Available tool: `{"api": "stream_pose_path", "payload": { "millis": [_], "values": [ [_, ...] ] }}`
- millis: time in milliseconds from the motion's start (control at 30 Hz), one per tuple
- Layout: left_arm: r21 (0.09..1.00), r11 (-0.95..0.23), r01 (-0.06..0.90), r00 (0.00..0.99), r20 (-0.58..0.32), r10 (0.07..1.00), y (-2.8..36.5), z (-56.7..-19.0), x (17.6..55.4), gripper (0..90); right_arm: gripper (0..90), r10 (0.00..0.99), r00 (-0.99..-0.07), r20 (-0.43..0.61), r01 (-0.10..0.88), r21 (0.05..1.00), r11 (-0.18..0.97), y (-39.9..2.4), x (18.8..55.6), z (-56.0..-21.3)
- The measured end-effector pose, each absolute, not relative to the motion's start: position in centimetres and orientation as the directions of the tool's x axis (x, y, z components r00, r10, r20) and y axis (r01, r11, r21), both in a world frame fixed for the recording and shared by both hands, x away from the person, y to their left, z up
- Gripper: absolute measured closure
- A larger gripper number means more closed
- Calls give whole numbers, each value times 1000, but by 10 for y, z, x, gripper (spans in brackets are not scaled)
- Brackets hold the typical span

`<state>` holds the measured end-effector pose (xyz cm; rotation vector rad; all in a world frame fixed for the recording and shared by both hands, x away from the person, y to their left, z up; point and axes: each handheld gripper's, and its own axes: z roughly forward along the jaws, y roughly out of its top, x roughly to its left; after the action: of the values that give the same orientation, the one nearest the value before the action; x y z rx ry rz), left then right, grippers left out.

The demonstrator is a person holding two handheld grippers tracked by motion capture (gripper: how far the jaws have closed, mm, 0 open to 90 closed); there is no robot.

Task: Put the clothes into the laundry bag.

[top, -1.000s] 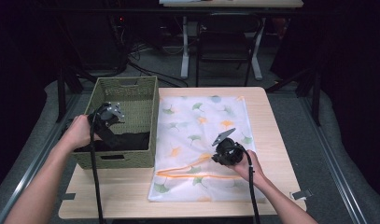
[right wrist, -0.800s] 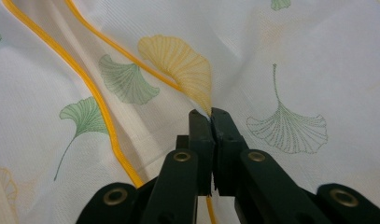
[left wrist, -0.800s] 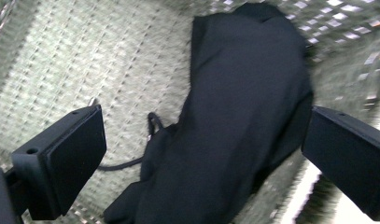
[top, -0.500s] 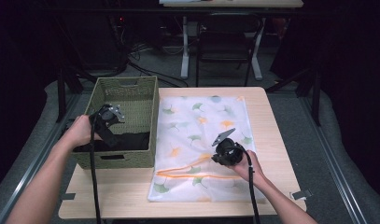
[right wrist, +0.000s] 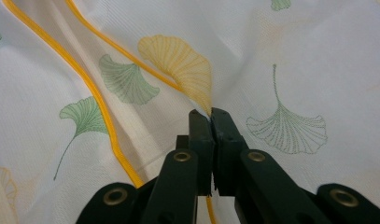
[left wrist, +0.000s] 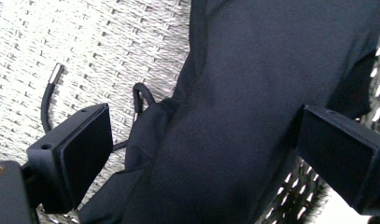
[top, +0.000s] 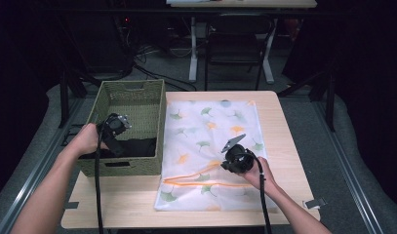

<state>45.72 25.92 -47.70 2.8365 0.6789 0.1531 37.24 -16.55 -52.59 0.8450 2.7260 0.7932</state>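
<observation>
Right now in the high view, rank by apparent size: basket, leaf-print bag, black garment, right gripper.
1. Leaf-print bag, the widest spread on the table.
2. Basket.
3. Black garment, partly hidden inside the basket.
4. Right gripper; its hidden fingertips pinch the bag. It is close to the garment's visible part, so this order is unsure.

Garment (top: 137, 146) in basket (top: 132, 92), left of bag (top: 210, 122)

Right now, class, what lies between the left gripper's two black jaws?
A dark fabric garment lies between the open jaws, inside the woven green basket, in the left gripper view.
</observation>
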Motion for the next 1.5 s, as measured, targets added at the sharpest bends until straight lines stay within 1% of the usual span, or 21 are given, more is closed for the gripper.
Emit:
{"api": "stream_pose_path", "payload": {
  "millis": [533,867,967,1167,1333,1433,1500],
  "values": [
    [245,-865,437,896,-33,443,257,-485,464,34,884,566,-824,-18,468,539,700,-165,371,-525],
    [239,-861,449,891,-45,452,257,-489,467,42,884,566,-824,-21,467,540,700,-164,371,-525],
    [250,-854,457,887,-59,458,260,-489,468,56,884,565,-824,-22,466,540,701,-164,371,-525],
    [255,-846,467,880,-39,474,262,-487,470,85,884,566,-824,-22,467,540,700,-164,371,-525],
    [229,-858,460,886,-56,460,262,-489,469,90,884,566,-824,-22,466,541,700,-164,371,-525],
    [233,-860,453,890,-65,451,262,-490,469,112,884,565,-825,-20,467,541,700,-164,371,-525],
    [218,-866,449,893,-67,446,262,-491,469,120,884,568,-823,-18,470,541,698,-164,370,-525]
  ]
}}
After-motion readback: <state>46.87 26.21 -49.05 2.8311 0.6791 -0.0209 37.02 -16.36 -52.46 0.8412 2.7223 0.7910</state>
